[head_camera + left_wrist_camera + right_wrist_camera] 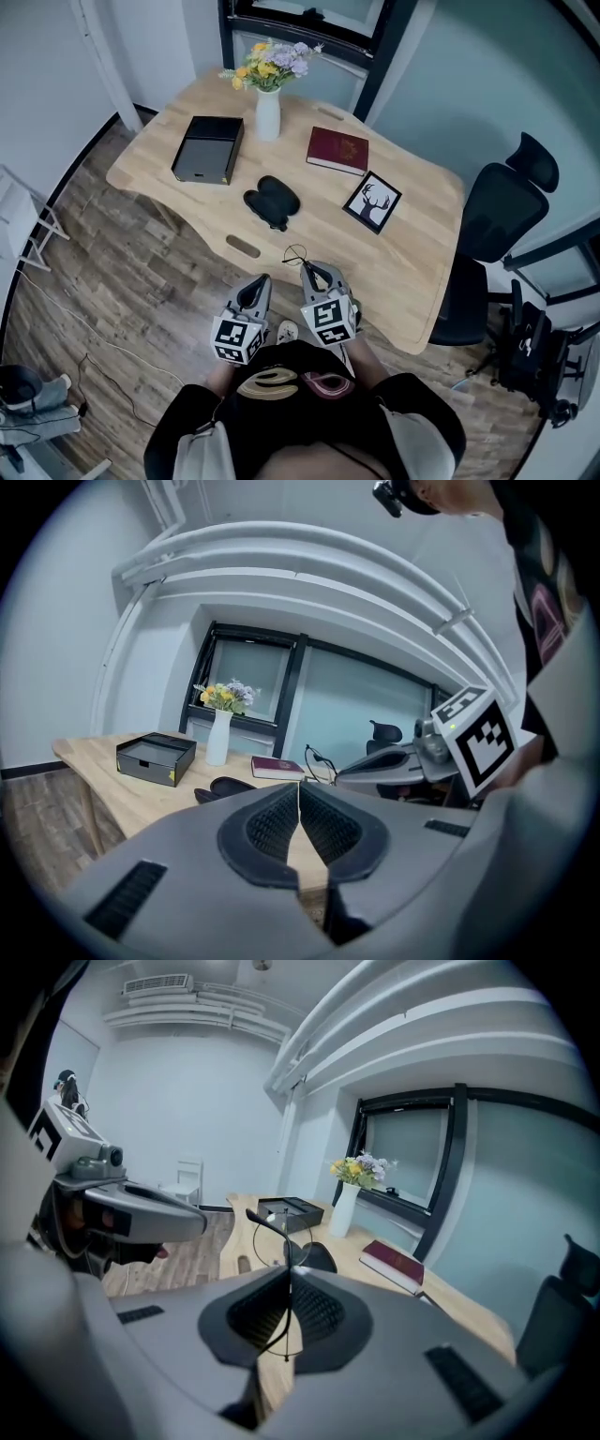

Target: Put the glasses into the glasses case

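Right tongs pinch the glasses — left tongs closed, empty.

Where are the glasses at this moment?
In the head view, the glasses are pinched in the right gripper over the near edge of the table, just short of the black glasses case.

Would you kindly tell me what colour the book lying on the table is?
The book is dark red, clearest in the head view.
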Demonstrator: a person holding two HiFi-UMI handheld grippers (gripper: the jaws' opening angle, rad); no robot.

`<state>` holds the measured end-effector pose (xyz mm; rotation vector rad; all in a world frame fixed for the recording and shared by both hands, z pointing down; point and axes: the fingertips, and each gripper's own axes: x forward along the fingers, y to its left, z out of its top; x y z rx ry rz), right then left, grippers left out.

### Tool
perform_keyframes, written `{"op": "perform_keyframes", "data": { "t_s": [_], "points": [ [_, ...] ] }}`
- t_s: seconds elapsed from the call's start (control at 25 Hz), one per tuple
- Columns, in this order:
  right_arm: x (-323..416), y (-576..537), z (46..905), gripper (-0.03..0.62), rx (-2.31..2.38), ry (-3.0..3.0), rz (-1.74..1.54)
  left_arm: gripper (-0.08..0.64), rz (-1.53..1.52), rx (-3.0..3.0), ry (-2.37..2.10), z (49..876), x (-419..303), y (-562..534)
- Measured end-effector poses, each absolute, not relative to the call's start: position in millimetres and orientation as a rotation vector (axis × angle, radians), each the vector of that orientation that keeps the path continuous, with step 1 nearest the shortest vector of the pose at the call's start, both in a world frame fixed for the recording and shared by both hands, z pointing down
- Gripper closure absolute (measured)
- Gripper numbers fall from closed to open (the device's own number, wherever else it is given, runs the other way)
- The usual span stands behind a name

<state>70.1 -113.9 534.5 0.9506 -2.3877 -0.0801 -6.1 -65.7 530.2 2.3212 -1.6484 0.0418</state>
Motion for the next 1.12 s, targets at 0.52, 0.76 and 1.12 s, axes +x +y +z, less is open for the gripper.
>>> {"op": "perform_keyframes", "data": {
  "t_s": [0.52, 0.76, 1.12],
  "points": [
    [80, -147, 546, 0.574, 0.83, -2.423, -0.088, 0.541, 0.022, 2.287, -1.69, 527, 16, -122],
    [75, -164, 540, 0.574, 0.842, -2.416, -0.088, 0.541, 0.017, 2.268, -1.709, 527, 4, -136],
    [57, -194, 543, 0.574, 0.906, -2.367, -0.078, 0.541, 0.011, 2.268, -1.705, 528, -33, -168]
  ]
}}
